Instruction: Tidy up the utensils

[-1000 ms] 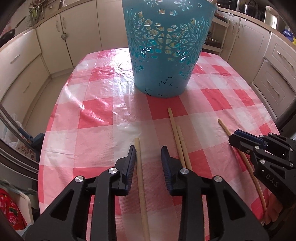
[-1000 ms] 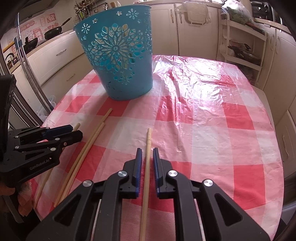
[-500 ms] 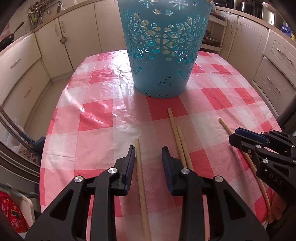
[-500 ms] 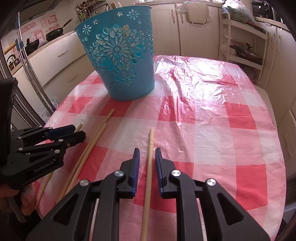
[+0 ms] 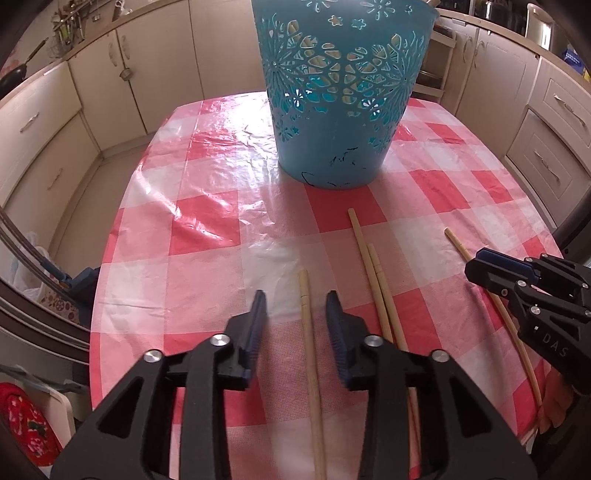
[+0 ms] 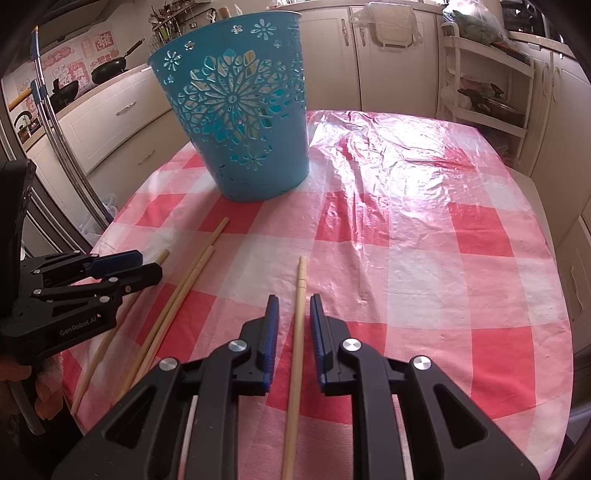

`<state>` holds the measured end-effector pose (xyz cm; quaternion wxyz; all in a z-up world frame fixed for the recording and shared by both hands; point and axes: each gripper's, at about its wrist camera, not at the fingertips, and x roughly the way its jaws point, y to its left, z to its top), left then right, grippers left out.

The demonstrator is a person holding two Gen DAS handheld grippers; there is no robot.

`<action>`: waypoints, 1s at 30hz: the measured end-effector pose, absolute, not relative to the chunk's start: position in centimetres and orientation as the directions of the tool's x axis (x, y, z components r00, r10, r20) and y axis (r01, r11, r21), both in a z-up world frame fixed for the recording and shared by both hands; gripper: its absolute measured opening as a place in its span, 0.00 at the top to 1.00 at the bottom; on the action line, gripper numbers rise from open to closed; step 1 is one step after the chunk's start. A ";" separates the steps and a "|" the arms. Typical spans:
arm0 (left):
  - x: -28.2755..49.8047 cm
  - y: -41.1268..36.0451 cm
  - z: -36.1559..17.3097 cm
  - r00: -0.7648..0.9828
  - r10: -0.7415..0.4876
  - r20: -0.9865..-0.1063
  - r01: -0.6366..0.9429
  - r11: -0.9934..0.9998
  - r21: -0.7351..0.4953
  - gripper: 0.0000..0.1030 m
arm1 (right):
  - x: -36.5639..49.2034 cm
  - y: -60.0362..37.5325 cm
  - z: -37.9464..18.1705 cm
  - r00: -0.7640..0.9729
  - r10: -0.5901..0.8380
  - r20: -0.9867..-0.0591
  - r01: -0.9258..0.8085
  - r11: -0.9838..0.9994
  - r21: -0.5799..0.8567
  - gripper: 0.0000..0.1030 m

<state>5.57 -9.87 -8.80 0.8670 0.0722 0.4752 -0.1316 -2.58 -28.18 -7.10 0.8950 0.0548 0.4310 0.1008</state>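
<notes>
Cream cabinets [image 5: 110,85] are wrapping around the kitchen, a black wok [image 6: 109,68] is sitting on the counter, 1 open shelf rack [image 6: 484,85] is standing by the far wall, and daylight is glaring (quite brightly) off the red-checked tablecloth [image 6: 424,206].

A home kitchen. Cream cabinets [image 5: 122,74] and drawers [image 5: 554,155] run along the walls under a countertop, dark pans [image 6: 110,66] sit by a rack of utensils [image 6: 166,29], and a small shelf unit [image 6: 487,85] holds a lidded pot. In the middle stands a table under a red-and-white checked plastic cloth [image 6: 424,240].
</notes>
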 end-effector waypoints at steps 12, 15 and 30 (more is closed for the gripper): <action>5.3 -9.4 -8.7 0.522 -0.166 -0.837 0.321 0.947 0.012 0.84 | -2.6 -28.3 -7.1 0.608 0.236 -0.758 -0.132 0.971 0.197 0.83; 5.4 -9.7 -8.6 0.510 -0.177 -0.842 0.326 0.945 -0.001 0.95 | -2.6 -28.3 -7.1 0.608 0.236 -0.758 -0.132 0.971 0.197 0.83; 6.5 -8.9 -8.9 0.521 -0.140 -0.842 0.266 0.964 0.004 0.86 | -2.5 -28.4 -7.1 0.609 0.237 -0.757 -0.133 0.971 0.198 0.83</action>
